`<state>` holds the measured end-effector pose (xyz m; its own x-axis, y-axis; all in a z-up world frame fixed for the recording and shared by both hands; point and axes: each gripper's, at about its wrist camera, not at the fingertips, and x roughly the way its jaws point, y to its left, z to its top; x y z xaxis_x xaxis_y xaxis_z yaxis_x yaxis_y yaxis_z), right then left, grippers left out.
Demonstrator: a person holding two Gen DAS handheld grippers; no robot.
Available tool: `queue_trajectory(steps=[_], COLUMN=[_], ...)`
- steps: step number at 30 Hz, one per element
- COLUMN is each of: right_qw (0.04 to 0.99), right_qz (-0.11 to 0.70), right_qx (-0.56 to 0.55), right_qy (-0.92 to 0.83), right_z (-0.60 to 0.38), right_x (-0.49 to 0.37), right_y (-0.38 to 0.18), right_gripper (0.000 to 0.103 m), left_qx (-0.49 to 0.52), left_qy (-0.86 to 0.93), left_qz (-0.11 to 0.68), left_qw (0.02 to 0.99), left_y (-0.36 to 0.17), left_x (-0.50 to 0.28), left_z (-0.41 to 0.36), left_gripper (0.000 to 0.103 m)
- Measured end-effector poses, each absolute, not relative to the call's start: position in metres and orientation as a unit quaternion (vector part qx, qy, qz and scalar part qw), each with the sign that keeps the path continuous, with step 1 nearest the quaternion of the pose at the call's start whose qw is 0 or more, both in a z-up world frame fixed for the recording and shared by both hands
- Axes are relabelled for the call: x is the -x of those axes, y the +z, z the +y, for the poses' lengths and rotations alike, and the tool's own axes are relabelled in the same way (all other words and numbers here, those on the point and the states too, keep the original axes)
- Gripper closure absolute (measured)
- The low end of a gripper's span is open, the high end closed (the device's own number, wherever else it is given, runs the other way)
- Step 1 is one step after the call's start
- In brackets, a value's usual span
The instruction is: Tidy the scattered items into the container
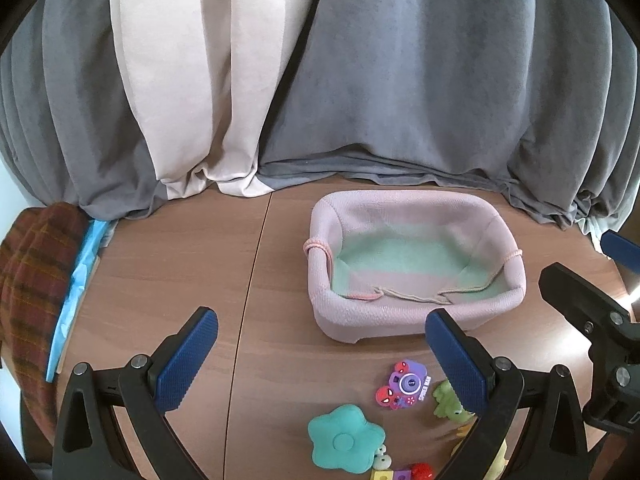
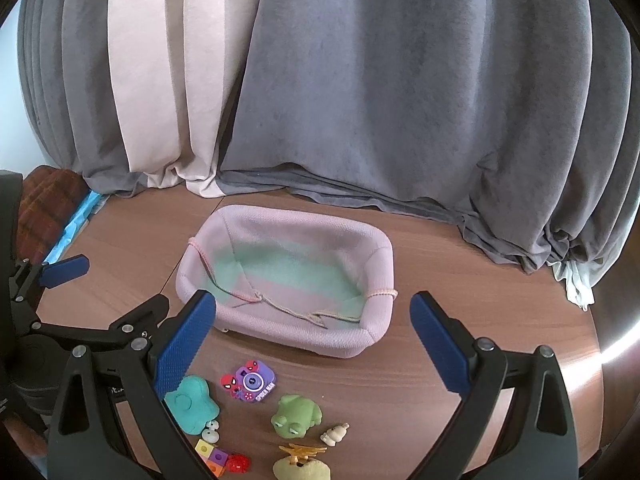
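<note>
Both grippers: left [image 1: 322,354], right [image 2: 312,334], jaws apart, empty | frog [image 2: 296,416] at 6 o'clock below right gripper, probably nearer | basket [image 2: 384,248] at 12 o'clock

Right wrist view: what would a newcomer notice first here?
The pink knitted basket with a green floor sits mid-table, nothing in it. Just in front lie small toys: a teal flower, a purple Spider-Man camera and a green frog. Grey and cream curtains fill the background.

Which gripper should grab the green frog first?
Right. The frog lies between the open right gripper fingers, in plain view. In the left view the left gripper has its own right finger half covering the frog.
</note>
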<state>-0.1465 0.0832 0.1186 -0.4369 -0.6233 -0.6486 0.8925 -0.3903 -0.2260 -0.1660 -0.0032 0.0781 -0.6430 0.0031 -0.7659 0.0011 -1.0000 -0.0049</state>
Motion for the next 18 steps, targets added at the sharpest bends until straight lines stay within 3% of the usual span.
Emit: queue_trajectory(steps=[18], right_qw=[0.493], right_qz=[0.299], right_qx=[-0.232], right_qy=[-0.783], right_z=[0.061], right_x=[0.161], right_y=[0.116], right_gripper=[0.006], left_qx=[0.432], left_qy=[0.902], left_qz=[0.01], left_qw=[0.001], left_y=[0.073], left_x=[0.192], left_z=[0.003], left_gripper=[0.001])
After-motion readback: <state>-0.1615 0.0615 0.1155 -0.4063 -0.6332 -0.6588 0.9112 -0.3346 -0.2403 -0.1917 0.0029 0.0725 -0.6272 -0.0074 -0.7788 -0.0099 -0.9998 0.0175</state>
